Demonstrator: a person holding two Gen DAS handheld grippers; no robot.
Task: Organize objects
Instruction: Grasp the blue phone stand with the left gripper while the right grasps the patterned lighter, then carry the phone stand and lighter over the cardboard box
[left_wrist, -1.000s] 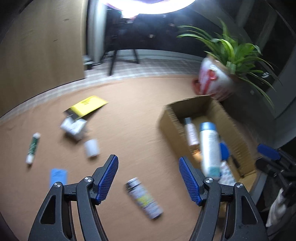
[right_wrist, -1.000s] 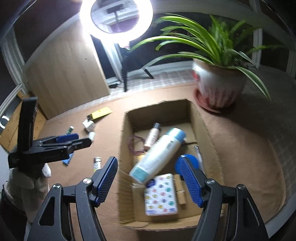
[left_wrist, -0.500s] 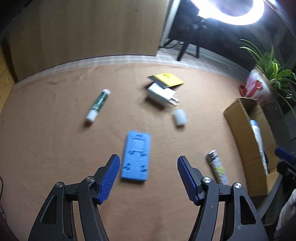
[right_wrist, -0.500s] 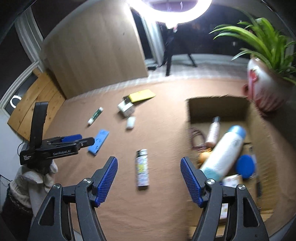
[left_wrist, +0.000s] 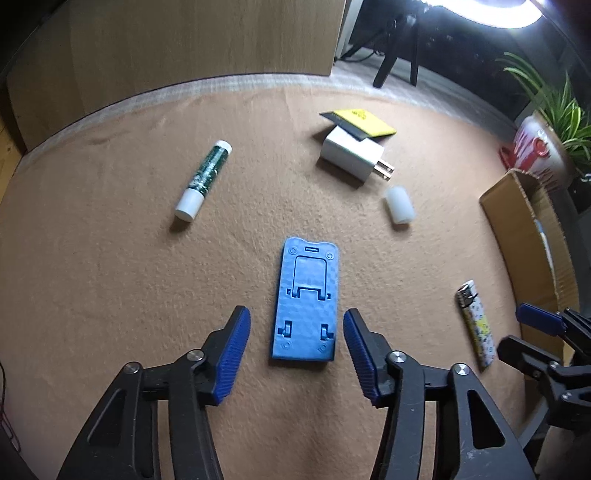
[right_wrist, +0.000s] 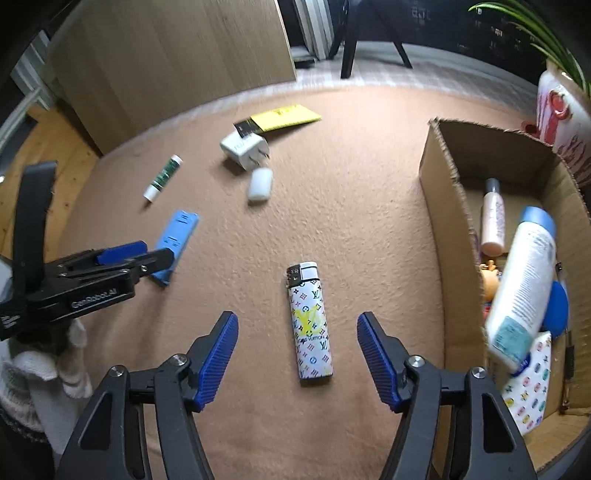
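Cardboard box with bottles inside

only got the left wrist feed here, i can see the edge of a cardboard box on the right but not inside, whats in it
Observer: The cardboard box holds a big white bottle with a blue cap, lying tilted.
Operator: anything else in there
Observer: A small pinkish bottle lies nearer the back wall.
Operator: where's my right gripper
Observer: The right gripper is open, its jaws having just been closing; the patterned lighter lies between its fingers, untouched.
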